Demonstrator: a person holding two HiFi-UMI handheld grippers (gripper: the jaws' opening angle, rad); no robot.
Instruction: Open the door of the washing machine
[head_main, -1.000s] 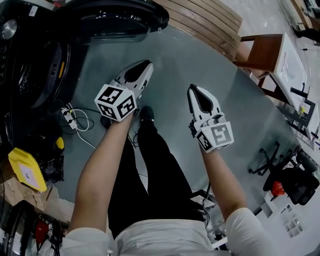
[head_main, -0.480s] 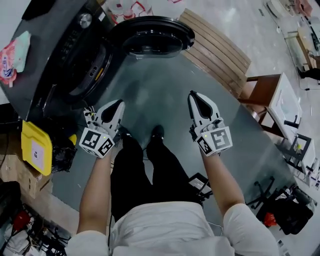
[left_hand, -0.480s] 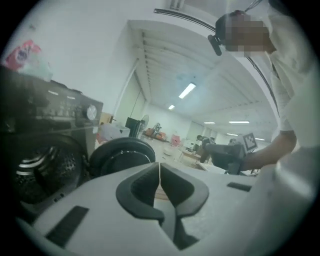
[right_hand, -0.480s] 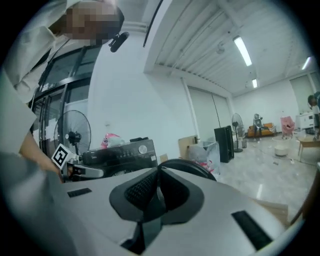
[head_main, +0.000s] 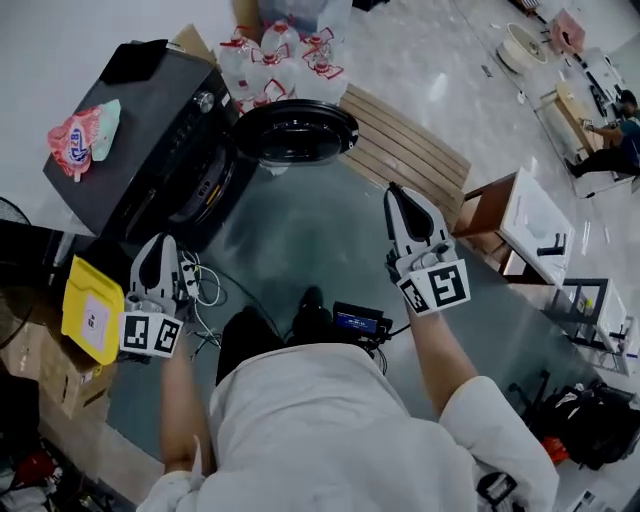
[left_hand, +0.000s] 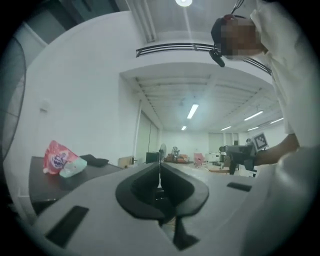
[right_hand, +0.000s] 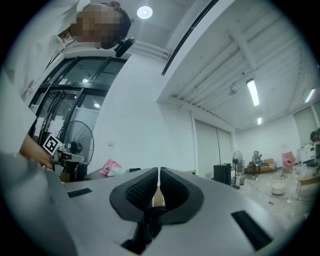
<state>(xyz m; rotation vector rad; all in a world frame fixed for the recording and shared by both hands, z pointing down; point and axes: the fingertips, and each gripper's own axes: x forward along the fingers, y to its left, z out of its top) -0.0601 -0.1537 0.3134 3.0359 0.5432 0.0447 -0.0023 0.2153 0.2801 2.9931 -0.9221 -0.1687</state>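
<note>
Holding my left tongs (head_main: 160, 242) and right tongs (head_main: 396, 192) shut, empty; washing machine (head_main: 150, 130) door (head_main: 295, 130) open, pink bag (head_main: 78, 135) on top.

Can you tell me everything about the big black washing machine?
The washing machine is a black box on the floor, seen from above. Its round door, dark with a shiny rim, is swung wide open. A silver knob sits on its control panel. A pink packet and a flat black thing lie on top. The left gripper and right gripper are away from it.
</note>
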